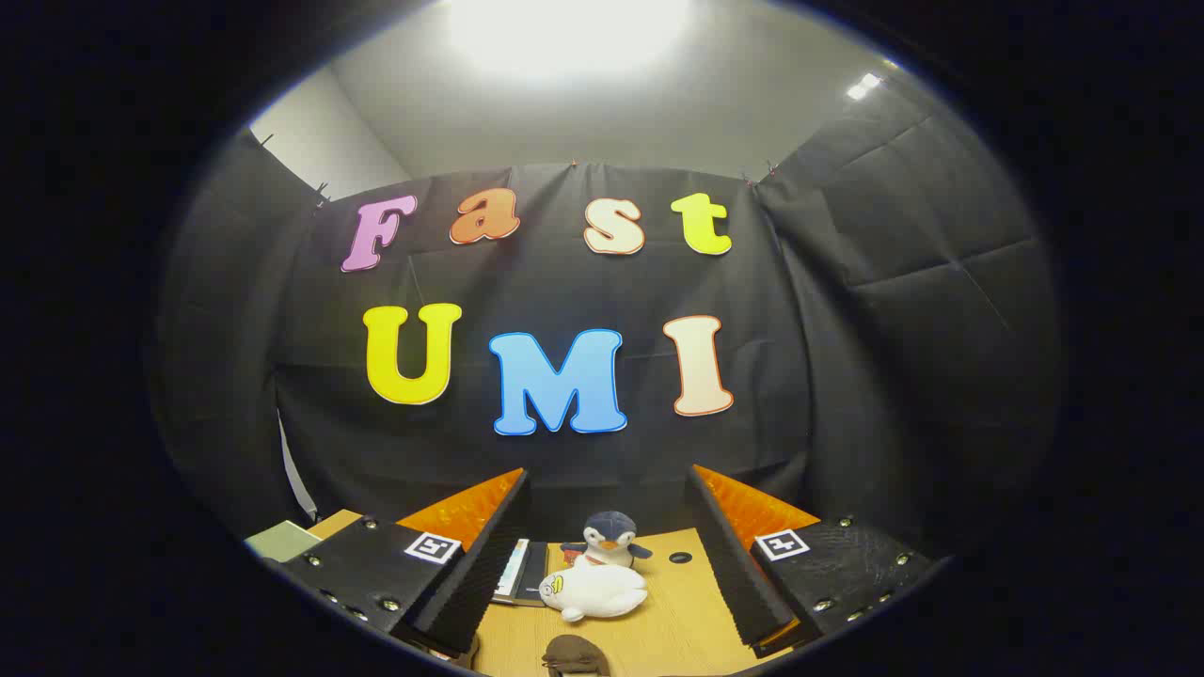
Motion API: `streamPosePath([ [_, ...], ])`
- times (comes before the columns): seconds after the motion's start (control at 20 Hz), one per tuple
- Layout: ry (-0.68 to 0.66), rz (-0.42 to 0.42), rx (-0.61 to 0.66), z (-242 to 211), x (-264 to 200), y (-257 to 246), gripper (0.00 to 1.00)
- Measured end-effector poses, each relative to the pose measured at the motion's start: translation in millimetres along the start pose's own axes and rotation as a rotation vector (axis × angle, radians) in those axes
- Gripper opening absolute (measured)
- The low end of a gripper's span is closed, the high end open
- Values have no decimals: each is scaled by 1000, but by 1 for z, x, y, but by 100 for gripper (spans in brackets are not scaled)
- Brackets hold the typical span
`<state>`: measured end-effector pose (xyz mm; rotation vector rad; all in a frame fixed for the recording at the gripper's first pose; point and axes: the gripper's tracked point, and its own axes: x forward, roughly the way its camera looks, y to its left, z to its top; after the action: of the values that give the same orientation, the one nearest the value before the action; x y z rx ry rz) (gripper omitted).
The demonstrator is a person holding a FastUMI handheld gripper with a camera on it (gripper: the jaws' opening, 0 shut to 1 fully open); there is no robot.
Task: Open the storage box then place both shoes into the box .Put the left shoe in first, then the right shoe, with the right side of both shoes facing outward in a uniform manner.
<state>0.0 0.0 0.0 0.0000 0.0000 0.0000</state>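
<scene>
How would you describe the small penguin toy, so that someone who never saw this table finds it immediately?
Start at the wooden table in front of the black cloth wall. Beyond the open gripper, seen between its two fingers, two soft toys sit together. The penguin toy is the one behind, upright, with a dark blue head and a white face; the white plush toy lies in front of it, all pale and flat.

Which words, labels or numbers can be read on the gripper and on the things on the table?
None can be read.
Square markers on the open gripper: patterns, no letters.
Plush toys between the fingers: no label seen.
Booklet beside the plush toys: print too small to read.
</scene>
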Motion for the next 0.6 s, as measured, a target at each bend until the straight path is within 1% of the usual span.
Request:
streamPosePath([
  [0.3, -14, 27, 18, 9, 5, 5, 98],
  [0.6, -12, 22, 15, 7, 10, -3, 98],
])
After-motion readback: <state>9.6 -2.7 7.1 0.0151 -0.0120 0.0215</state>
